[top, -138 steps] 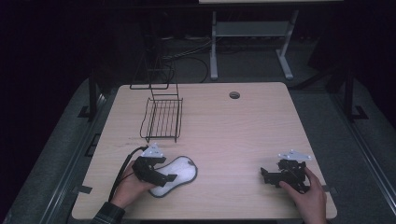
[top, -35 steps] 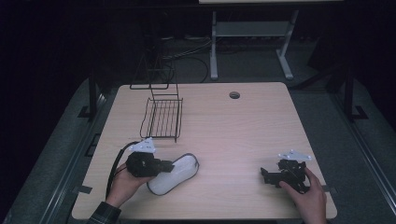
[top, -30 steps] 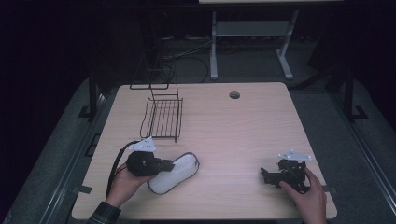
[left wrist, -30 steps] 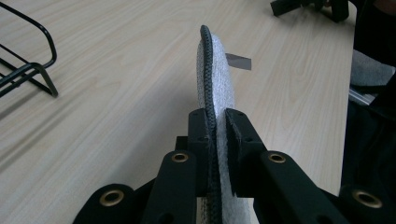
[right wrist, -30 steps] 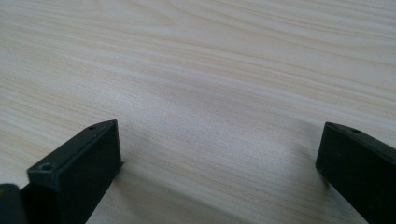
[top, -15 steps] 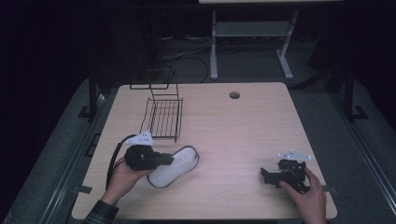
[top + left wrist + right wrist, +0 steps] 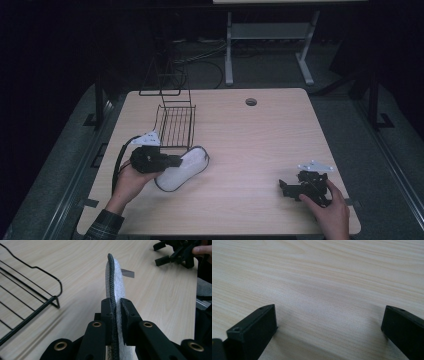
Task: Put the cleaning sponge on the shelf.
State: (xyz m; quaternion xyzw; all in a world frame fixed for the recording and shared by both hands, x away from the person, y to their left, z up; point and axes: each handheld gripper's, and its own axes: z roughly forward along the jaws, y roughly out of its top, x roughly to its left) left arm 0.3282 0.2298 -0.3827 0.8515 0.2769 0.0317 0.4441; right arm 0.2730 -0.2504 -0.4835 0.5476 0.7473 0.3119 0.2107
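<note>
Left gripper (image 7: 115, 306): pinching the rim of a flat grey oval felt insole with black stitched edge (image 7: 115, 282)
Insole: raised on edge near a black wire rack (image 7: 176, 124)
Right gripper (image 7: 329, 322): spread over the pale wooden table (image 7: 260, 135); nothing between

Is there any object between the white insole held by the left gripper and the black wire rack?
Nothing visible: bare table separates the white, black-edged insole, clamped in the left gripper, from the black wire rack.

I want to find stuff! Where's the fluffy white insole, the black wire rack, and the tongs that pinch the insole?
Insole (image 7: 180, 167), high view, its white upper face.
Wire rack (image 7: 177, 125), high view, its wire floor.
Left tongs (image 7: 115, 312), left gripper view, between the tips pinching the insole's dark edge.
</note>
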